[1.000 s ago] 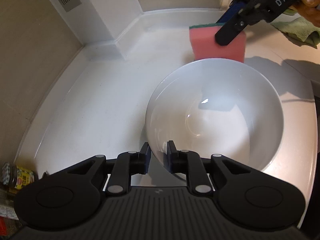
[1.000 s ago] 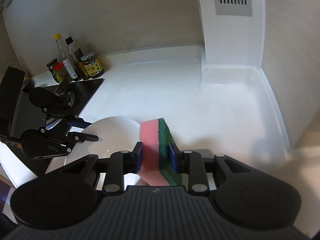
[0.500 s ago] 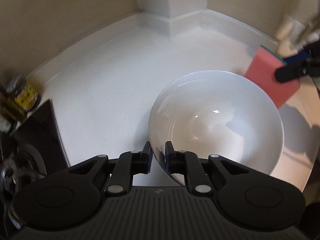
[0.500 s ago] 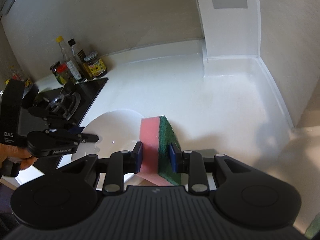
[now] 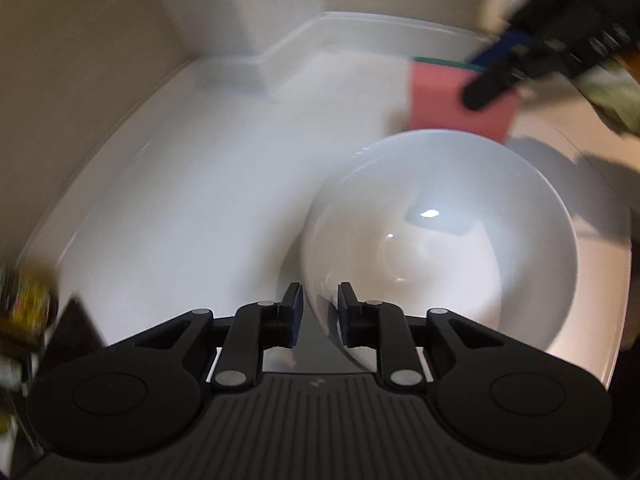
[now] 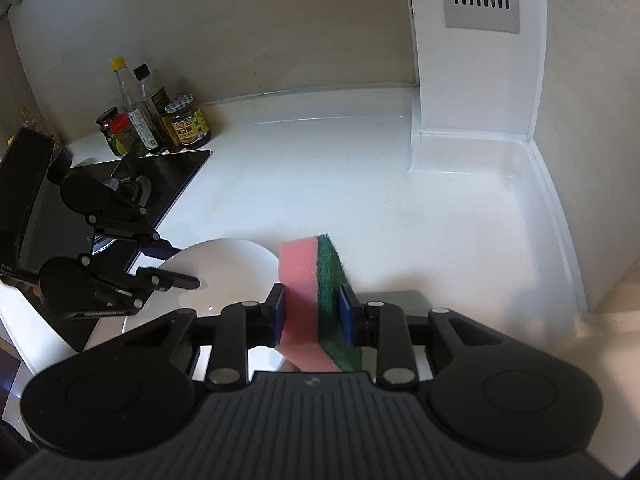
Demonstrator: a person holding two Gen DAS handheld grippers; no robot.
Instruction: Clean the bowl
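Here, the left gripper (image 5: 319, 312) straddles the near rim of the white bowl (image 5: 440, 248), its jaws opening with the rim between them. The bowl rests on the white countertop (image 5: 192, 200). Beyond its far rim, the right gripper (image 6: 313, 314) pinches an upright pink-and-green sponge (image 6: 316, 300). Farther left stand condiment bottles (image 6: 148, 120).
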